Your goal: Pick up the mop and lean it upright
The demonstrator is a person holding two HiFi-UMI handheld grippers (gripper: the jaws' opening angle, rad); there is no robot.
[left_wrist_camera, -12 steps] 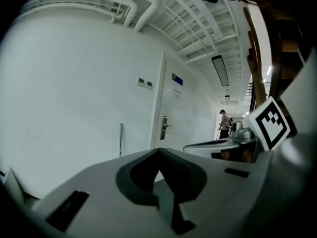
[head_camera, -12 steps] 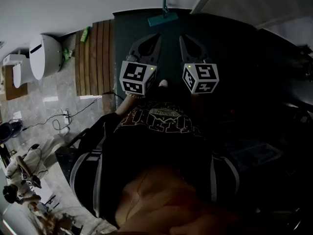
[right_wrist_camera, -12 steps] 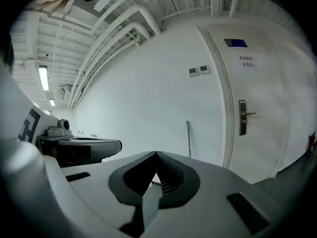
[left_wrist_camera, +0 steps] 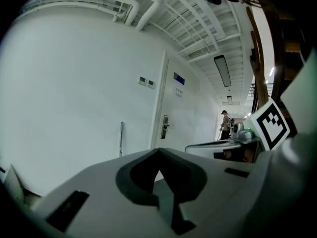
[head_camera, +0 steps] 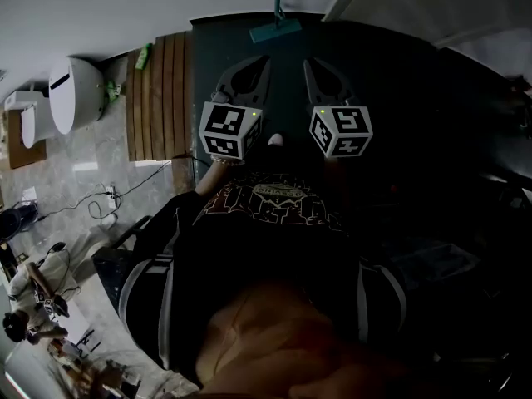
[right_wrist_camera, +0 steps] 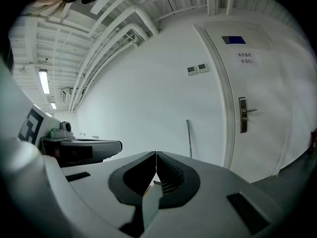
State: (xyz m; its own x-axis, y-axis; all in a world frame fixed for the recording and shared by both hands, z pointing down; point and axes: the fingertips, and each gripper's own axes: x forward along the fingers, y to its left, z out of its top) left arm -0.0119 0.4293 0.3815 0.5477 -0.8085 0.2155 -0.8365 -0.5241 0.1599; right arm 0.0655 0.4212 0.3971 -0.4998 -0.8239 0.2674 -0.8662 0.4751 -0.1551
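Right gripper view — mop [right_wrist_camera: 188,139] upright just left of the door [right_wrist_camera: 246,114]; left gripper [left_wrist_camera: 158,151] and right gripper [right_wrist_camera: 155,152] both closed, empty.

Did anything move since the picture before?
Only the left gripper shifted a tiny bit to the left. Nothing was grabbed or let go. The right gripper stayed put, both are still shut and empty, and the mop still stands against the wall.

Shows wooden slats [head_camera: 158,98] lying along the left edge of a dark mat [head_camera: 399,81], a white rounded unit [head_camera: 73,94] beyond, and cables [head_camera: 104,199] on marble floor [head_camera: 75,169]. Elsewhere shows a white door [right_wrist_camera: 257,83] with lever handle [right_wrist_camera: 244,114], wall switches [right_wrist_camera: 197,69], and a distant person [left_wrist_camera: 226,125].
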